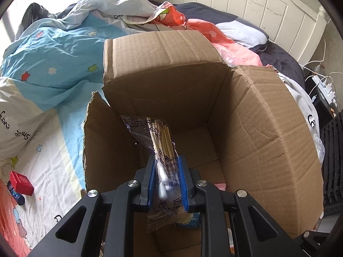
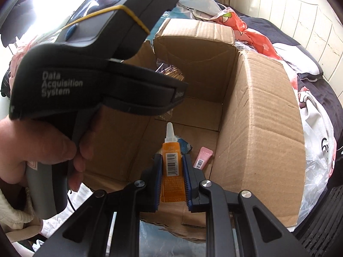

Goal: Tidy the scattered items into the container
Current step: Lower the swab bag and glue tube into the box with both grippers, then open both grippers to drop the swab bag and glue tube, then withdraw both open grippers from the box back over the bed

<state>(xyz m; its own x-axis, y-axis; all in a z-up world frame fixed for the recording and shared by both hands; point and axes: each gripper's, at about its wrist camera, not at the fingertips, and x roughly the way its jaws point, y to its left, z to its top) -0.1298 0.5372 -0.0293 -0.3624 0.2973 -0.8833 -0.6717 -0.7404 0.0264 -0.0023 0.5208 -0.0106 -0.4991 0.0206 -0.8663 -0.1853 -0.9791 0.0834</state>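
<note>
An open cardboard box [image 1: 257,115] stands on the bed; it also shows in the right wrist view [image 2: 257,111]. My left gripper [image 1: 166,160] is shut on a clear bag of cotton swabs [image 1: 161,141] and holds it over the inside of the box. My right gripper [image 2: 172,159] is shut on an orange glue tube [image 2: 171,160] with a white nozzle, over the box's near edge. A pink tube [image 2: 202,157] and a blue packet [image 2: 183,144] lie on the box floor. The left gripper's body [image 2: 85,64], held by a hand, fills the upper left of the right wrist view.
A red box [image 1: 21,182] and a dark blue tube [image 1: 16,194] lie on the bedsheet left of the cardboard box. A crumpled duvet [image 1: 53,53] lies behind. A white headboard [image 1: 268,10] stands at the back. A power strip [image 1: 323,90] with cables sits at the right.
</note>
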